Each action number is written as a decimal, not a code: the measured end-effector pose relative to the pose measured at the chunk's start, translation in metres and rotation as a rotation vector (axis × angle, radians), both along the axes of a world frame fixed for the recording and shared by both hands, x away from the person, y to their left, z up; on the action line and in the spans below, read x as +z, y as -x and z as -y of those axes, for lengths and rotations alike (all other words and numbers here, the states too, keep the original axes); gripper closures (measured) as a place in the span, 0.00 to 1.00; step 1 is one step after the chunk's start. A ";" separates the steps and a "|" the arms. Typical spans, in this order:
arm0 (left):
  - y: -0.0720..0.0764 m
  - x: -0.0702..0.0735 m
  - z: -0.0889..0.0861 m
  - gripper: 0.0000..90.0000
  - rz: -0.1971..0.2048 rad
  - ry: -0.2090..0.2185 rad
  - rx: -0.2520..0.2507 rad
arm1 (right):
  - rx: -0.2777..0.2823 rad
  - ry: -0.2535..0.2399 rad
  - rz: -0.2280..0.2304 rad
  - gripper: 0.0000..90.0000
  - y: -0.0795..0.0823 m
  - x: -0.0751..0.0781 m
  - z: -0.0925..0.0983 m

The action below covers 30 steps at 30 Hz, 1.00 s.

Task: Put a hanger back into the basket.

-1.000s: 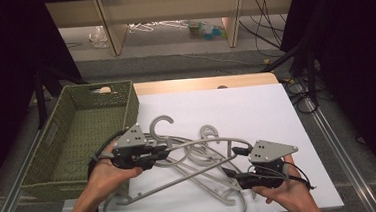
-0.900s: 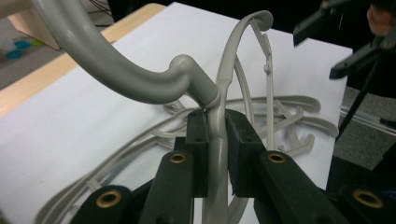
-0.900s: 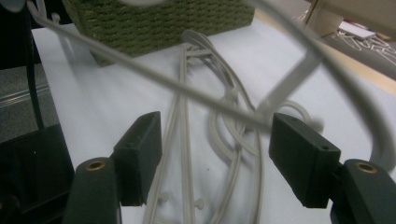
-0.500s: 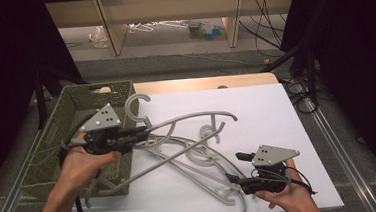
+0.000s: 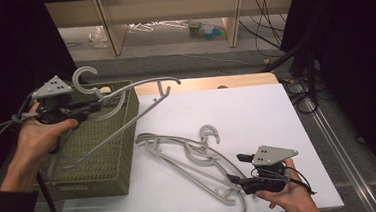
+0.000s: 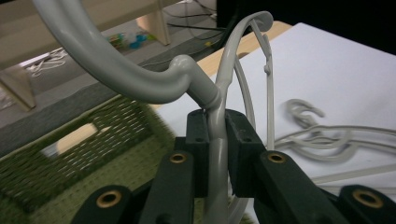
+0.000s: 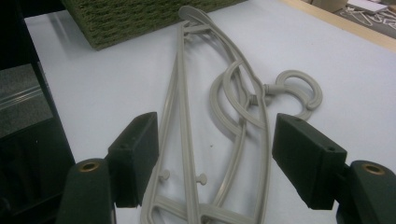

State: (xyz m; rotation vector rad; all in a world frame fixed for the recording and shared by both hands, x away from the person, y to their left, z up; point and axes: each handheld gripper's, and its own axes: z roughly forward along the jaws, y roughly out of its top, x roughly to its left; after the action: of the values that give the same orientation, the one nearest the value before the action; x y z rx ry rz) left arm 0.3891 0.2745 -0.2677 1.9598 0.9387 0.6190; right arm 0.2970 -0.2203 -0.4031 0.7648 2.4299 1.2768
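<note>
Left hand-held gripper (image 5: 92, 108) clamped tight on the neck of a grey hanger (image 5: 139, 89), just below its hook, holding it in the air tilted over the green woven basket (image 5: 107, 157) at the bench's left edge. Right hand-held gripper (image 5: 238, 170), jaws standing apart and having just widened a little, rests low at the near end of two more grey hangers (image 5: 189, 153) lying flat and overlapped on the white bench (image 5: 256, 111), pads not pressing them.
</note>
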 end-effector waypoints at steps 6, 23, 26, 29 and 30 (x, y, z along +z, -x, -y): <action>-0.014 -0.009 -0.025 0.89 -0.018 -0.004 0.063 | -0.001 0.004 -0.005 0.36 -0.001 -0.002 -0.001; -0.044 -0.032 -0.068 0.89 -0.024 -0.030 0.187 | -0.038 -0.017 -0.022 0.26 -0.005 -0.008 0.000; -0.046 -0.036 -0.075 0.89 -0.028 -0.033 0.204 | -0.038 -0.019 -0.024 0.26 -0.005 -0.008 0.000; -0.049 -0.039 -0.081 0.89 -0.029 -0.040 0.223 | -0.036 -0.015 -0.025 0.26 -0.005 -0.009 0.000; -0.050 -0.040 -0.083 0.89 -0.030 -0.035 0.233 | -0.035 -0.015 -0.025 0.26 -0.005 -0.009 0.000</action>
State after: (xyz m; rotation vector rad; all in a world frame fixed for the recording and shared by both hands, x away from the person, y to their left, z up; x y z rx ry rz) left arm 0.4387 0.3574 -0.3082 1.9103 1.1927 0.7430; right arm 0.3019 -0.2198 -0.4119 0.8283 2.4179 1.2806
